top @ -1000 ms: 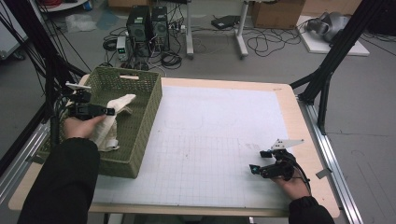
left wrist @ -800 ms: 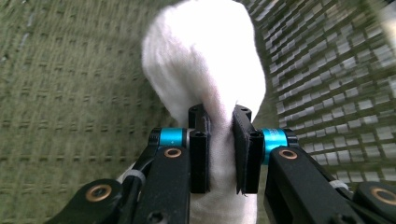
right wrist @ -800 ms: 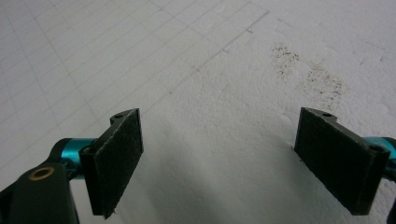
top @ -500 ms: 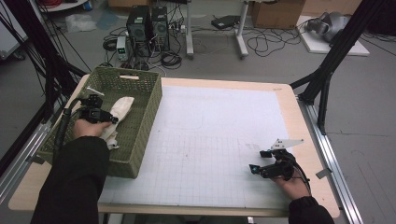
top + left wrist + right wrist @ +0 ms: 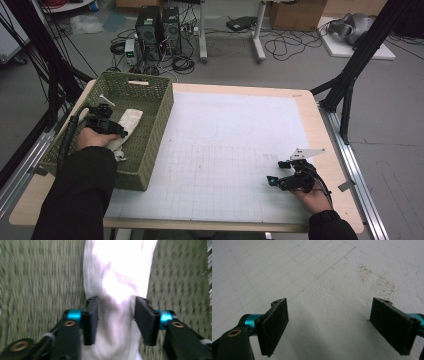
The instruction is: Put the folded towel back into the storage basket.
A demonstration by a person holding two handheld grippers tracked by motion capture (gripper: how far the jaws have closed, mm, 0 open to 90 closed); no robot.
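Cables littered the floor behind the bench (image 5: 240, 90). Inside the green woven basket (image 5: 155, 130) lay the white cloth (image 5: 117, 277), delivered; the left tool (image 5: 117, 131) had just been opening around it, pads apparently clear, while the right tool (image 5: 329, 322) rested released.

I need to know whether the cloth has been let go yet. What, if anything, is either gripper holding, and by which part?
Nothing is held. The left gripper has just been opening; the white cloth lies loose between its jaws in the green basket. The right gripper is open above the mat.
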